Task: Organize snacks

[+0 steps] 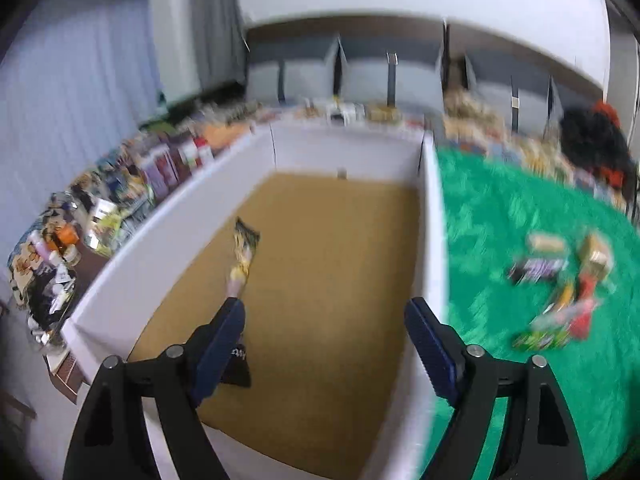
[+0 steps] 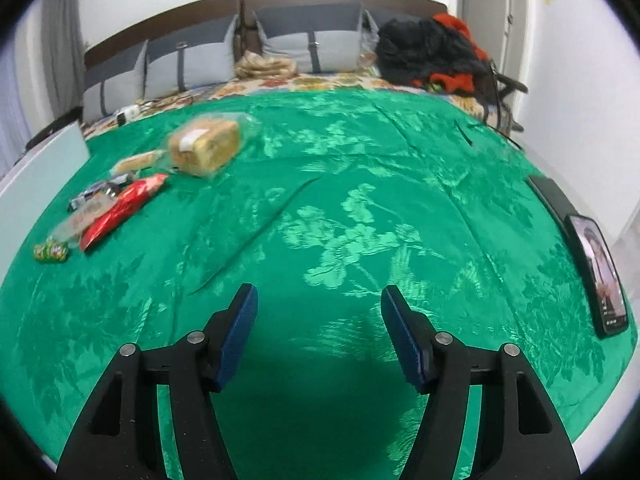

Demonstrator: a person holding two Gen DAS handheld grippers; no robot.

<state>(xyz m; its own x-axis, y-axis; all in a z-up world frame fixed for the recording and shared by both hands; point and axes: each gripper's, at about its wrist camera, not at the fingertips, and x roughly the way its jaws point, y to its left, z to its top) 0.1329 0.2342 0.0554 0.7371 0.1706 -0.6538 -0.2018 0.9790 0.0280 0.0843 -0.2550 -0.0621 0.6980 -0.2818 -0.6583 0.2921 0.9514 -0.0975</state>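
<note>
My left gripper point(image 1: 326, 312) is open and empty, held above a white box point(image 1: 434, 216) with a brown cardboard floor. A yellow-and-black snack packet point(image 1: 243, 254) lies in the box by the left finger, and a dark packet point(image 1: 239, 364) shows behind that finger. A blurred pile of snacks point(image 1: 560, 280) lies on the green cloth right of the box. My right gripper point(image 2: 318, 308) is open and empty over the green cloth point(image 2: 360, 220). Far left of it lie a bagged bread loaf point(image 2: 206, 145), a red packet point(image 2: 122, 210), a clear packet point(image 2: 80, 220) and a small green packet point(image 2: 50, 251).
A phone point(image 2: 602, 276) lies at the cloth's right edge. Black and red clothes point(image 2: 432, 54) and grey pillows point(image 2: 312, 46) sit at the bed's head. Cluttered shelves of boxes and bottles point(image 1: 120, 192) run along the box's left side. The box corner point(image 2: 44, 168) shows at far left.
</note>
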